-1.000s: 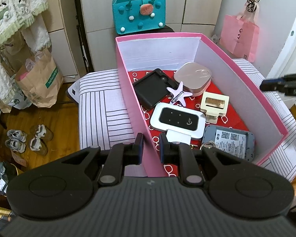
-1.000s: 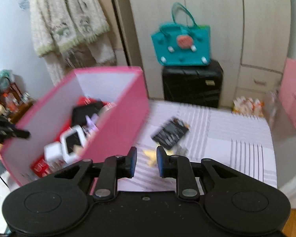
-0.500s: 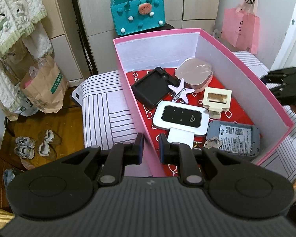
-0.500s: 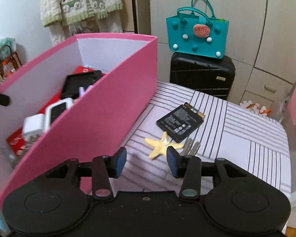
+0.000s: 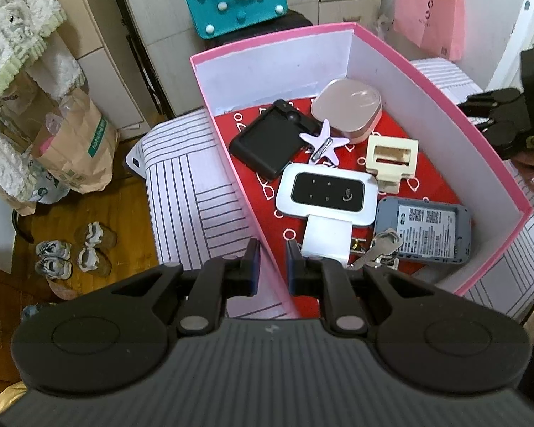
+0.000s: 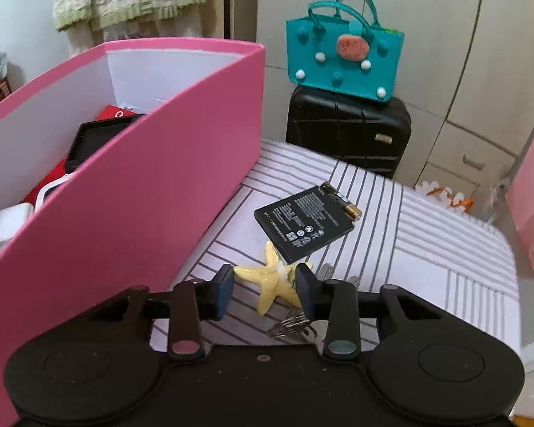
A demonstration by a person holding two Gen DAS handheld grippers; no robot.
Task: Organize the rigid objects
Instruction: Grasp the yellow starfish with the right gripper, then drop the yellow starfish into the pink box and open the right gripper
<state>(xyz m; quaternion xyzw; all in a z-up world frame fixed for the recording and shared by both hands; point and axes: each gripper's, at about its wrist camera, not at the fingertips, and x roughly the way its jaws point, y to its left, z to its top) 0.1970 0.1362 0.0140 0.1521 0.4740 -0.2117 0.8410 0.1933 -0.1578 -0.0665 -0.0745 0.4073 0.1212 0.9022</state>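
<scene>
A pink box (image 5: 402,57) (image 6: 167,192) stands on a striped cushion (image 6: 427,235). It holds a black case (image 5: 267,142), a pink compact (image 5: 347,108), a lilac star clip (image 5: 324,140), a cream clip (image 5: 391,158), a white router (image 5: 325,194), a grey device (image 5: 425,229) and keys (image 5: 377,249). My left gripper (image 5: 270,267) is shut on the box's near left wall. My right gripper (image 6: 265,290) is open around a yellow starfish (image 6: 272,281) on the cushion. A black battery (image 6: 304,222), an AA cell (image 6: 341,201) and keys (image 6: 295,323) lie beside it.
A teal bag (image 6: 343,55) sits on a black suitcase (image 6: 349,130) behind the cushion. Pink shopping bags (image 5: 429,19) hang at the right. A paper bag (image 5: 74,149) and shoes (image 5: 71,252) are on the wooden floor at the left. Cupboards stand behind.
My right gripper has opened wide and come down toward the cushion, so the yellow starfish now lies between its fingers. My left gripper keeps its hold on the box wall.
</scene>
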